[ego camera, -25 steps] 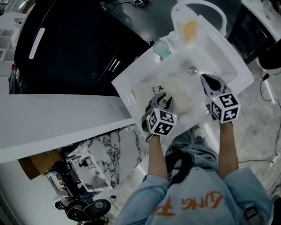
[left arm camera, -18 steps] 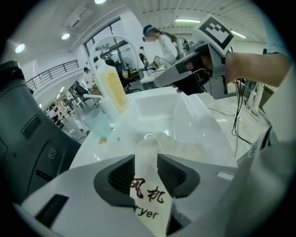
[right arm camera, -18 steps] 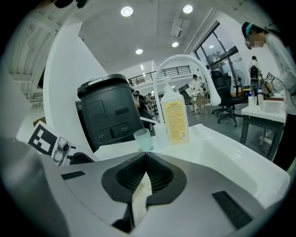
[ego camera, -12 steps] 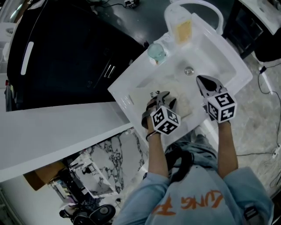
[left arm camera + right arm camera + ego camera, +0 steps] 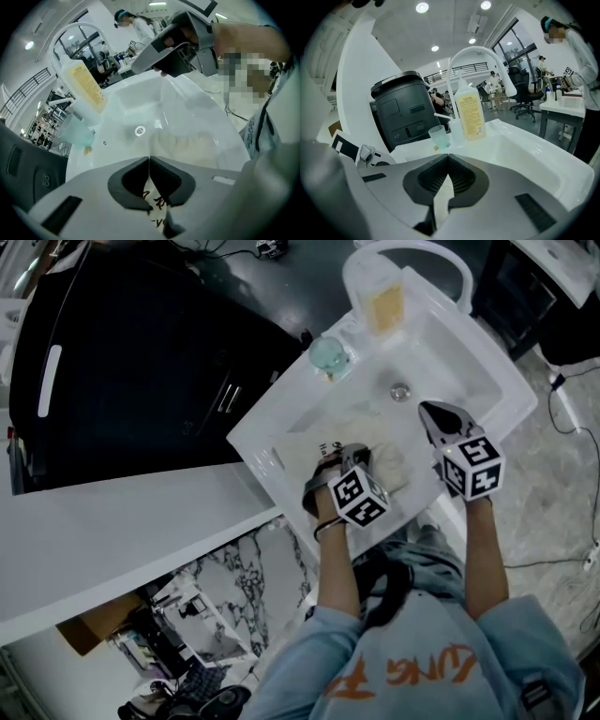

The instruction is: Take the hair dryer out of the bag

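A cream cloth bag (image 5: 386, 465) with black print lies in the white sink (image 5: 469, 343); the hair dryer is hidden, only a bulge shows in the cloth. My left gripper (image 5: 349, 457) points steeply down at the bag's printed end. Its jaws have just been closing, and in the left gripper view the left gripper (image 5: 149, 161) is shut, with printed fabric in the gap behind the tips. The bag's pale bulge (image 5: 197, 143) lies beyond. My right gripper (image 5: 433, 413) hovers over the basin to the right, shut and empty, and the right gripper (image 5: 447, 174) shows the same.
A yellow-labelled soap bottle (image 5: 382, 301) and a pale green cup (image 5: 330, 354) stand at the sink's far rim under the curved white faucet (image 5: 412, 254). The drain (image 5: 400, 390) sits beyond the bag. A large black appliance (image 5: 141, 362) fills the counter on the left.
The left gripper has sunk onto the bag's printed end and rolled, and its jaws went from open to shut. The right gripper has stayed in place.
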The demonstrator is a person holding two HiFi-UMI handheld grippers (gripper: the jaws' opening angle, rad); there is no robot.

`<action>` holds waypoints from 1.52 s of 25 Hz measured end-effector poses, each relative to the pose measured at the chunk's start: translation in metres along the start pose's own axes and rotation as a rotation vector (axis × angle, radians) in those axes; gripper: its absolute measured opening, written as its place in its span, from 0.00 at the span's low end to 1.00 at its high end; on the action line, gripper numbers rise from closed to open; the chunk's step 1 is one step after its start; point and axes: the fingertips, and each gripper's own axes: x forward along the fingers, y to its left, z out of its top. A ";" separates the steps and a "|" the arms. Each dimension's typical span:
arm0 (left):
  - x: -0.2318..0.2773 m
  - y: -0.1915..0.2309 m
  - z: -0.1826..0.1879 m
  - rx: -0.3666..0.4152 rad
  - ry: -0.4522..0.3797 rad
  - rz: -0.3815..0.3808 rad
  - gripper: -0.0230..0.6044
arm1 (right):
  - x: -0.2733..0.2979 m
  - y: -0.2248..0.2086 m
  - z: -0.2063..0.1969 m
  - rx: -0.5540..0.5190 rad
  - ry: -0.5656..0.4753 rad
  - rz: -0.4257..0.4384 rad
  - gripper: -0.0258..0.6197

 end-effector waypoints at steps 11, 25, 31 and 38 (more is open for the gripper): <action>-0.054 0.032 -0.008 -0.203 -0.171 0.069 0.05 | 0.018 0.021 -0.009 -0.014 0.027 0.082 0.04; -0.091 0.030 -0.062 -0.292 -0.157 0.107 0.05 | 0.040 0.070 -0.054 -0.160 0.165 0.262 0.14; -0.093 0.018 -0.073 -0.307 -0.162 0.082 0.05 | 0.055 0.111 -0.083 -0.316 0.295 0.428 0.27; -0.094 0.013 -0.081 -0.339 -0.202 0.057 0.05 | 0.082 0.143 -0.121 -0.648 0.469 0.582 0.45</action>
